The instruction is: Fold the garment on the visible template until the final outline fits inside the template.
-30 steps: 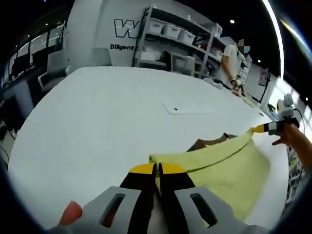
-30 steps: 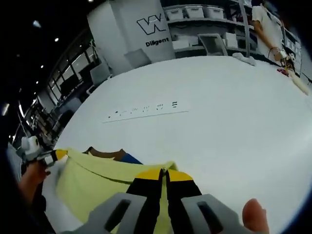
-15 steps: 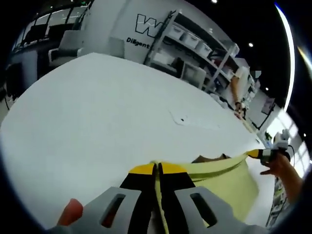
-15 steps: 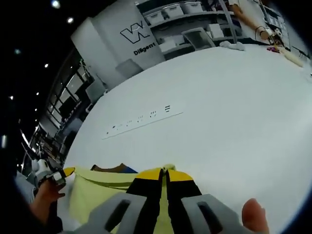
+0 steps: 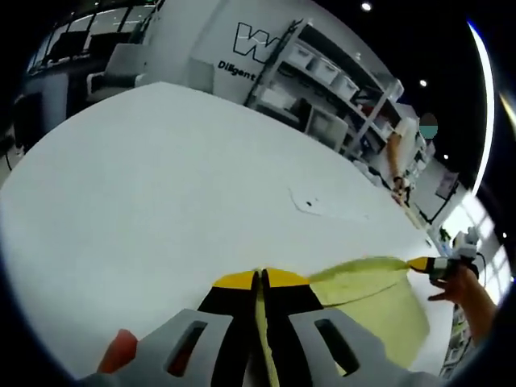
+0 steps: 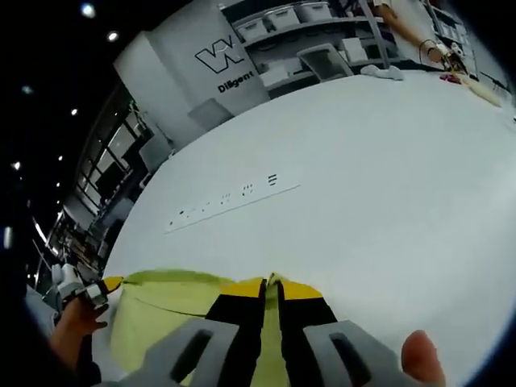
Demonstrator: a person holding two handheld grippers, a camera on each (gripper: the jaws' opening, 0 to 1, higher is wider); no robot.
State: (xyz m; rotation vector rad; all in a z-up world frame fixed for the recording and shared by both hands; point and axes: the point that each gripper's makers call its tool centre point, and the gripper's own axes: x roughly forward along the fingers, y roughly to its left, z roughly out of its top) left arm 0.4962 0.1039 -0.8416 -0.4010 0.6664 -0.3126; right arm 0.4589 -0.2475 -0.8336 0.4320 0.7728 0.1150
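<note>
Yellow garment [image 5: 379, 294] hangs clenched between both tongs [image 5: 260, 278] [image 6: 271, 284] above the white table [image 5: 145, 193], shelves [image 5: 322, 81] behind.

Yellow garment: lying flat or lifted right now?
Lifted: the yellow garment hangs stretched between the left gripper and right gripper, both shut on it.

Both gripper views look low across the white table [image 5: 145, 185] toward the shelves [image 6: 322, 40], sharing them.
</note>
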